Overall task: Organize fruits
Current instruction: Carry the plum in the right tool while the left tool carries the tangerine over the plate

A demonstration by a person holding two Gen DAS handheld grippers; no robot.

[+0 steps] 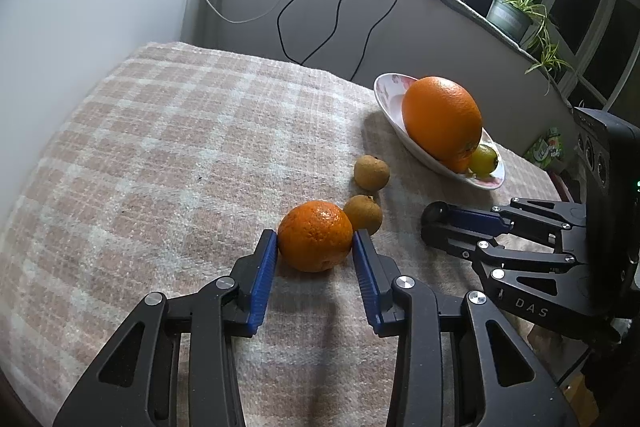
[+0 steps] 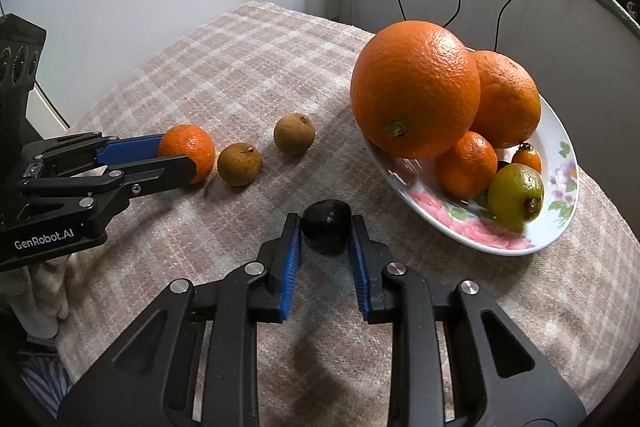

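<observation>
— How are the two grippers posed?

— The left gripper [image 1: 315, 241] is held low over the cloth [image 1: 160, 155], fingers pointing forward. A mandarin [image 1: 315, 236] is clamped between its blue pads [image 1: 264, 279], both pads being pressed to the peel. In the right view the same gripper [image 2: 176, 157] is seen reaching in from nine o'clock, level with the cloth. The right gripper [image 2: 326, 231] is likewise kept low, and a dark fruit [image 2: 326, 227] is framed by its jaws; contact on both sides is seen, so it is taken as gripped. In the left view that gripper [image 1: 436, 223] is seen side-on at three o'clock.

— How many fruits are counted?

— Two brown fruits [image 2: 239, 163] [image 2: 294, 133] are left loose on the cloth, at one o'clock of the held mandarin, in a row toward the plate [image 2: 560, 163]. On the plate, at two o'clock in the right view, five are counted: two big oranges [image 2: 416, 87] [image 2: 508, 99], one small orange [image 2: 466, 163], one green fruit [image 2: 516, 195] and one tiny orange fruit [image 2: 527, 158] behind it. With the two held pieces, nine are counted in all.
</observation>
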